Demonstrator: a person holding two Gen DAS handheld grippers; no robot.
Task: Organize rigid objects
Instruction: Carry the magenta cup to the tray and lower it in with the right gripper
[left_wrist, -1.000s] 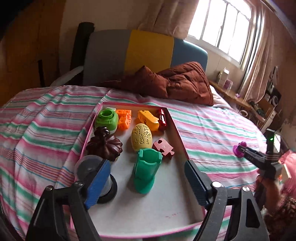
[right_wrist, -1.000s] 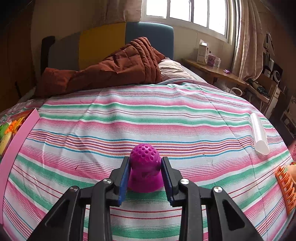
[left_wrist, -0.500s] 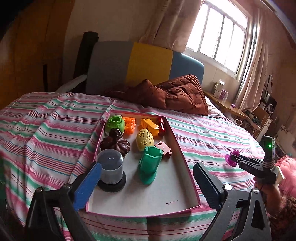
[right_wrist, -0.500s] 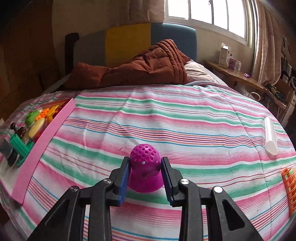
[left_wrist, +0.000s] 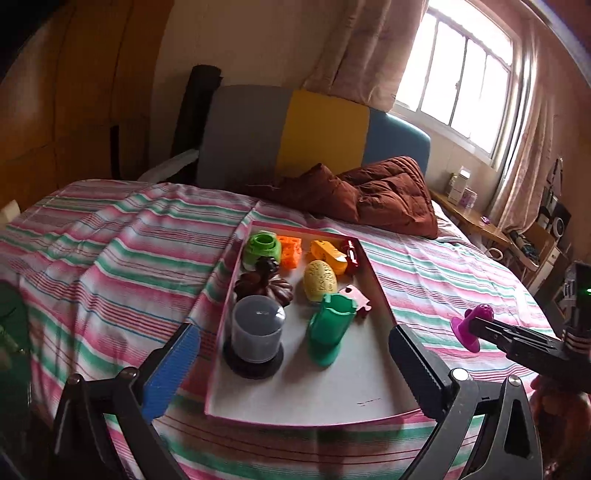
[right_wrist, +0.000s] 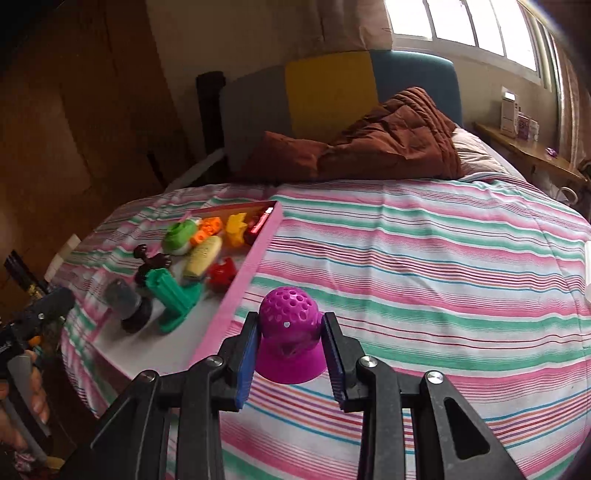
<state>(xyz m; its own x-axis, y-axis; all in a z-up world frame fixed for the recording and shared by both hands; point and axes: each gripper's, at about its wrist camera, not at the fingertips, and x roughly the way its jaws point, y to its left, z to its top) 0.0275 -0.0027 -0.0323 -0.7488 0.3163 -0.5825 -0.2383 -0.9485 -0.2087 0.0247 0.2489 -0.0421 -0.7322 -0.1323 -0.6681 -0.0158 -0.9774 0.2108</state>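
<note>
1. Two blue-padded fingers of the right gripper (right_wrist: 290, 345) pinch a magenta toy (right_wrist: 289, 334), one pad flat on each side.
2. The magenta toy has a rounded dome pitted with small holes above a flared skirt-like base; it is glossy plastic, and in the right wrist view it hangs above the striped bedcover (right_wrist: 424, 266), just to the right of the tray's pink rim.
3. From the left wrist view the same toy shows at the right, held sideways on the black fingers with its base facing the tray.
4. The left gripper (left_wrist: 291, 363) is still widening its jaws, with nothing pressed between the pads; the near end of the tray lies in the gap beyond them.
5. The pink-rimmed tray (left_wrist: 382, 295) lies on the bedcover and holds a clear grey dome on a black base (left_wrist: 256, 330), a green cup-like piece (left_wrist: 328, 326), a dark brown ridged piece (left_wrist: 264, 286), a yellow egg shape (left_wrist: 319, 277), a pink puzzle piece (left_wrist: 358, 299), a light green round toy (left_wrist: 263, 248), an orange block (left_wrist: 290, 251), a yellow block (left_wrist: 327, 253) and a red piece (left_wrist: 351, 254).
6. A brown quilt (left_wrist: 384, 195) lies heaped at the head of the bed.
</note>
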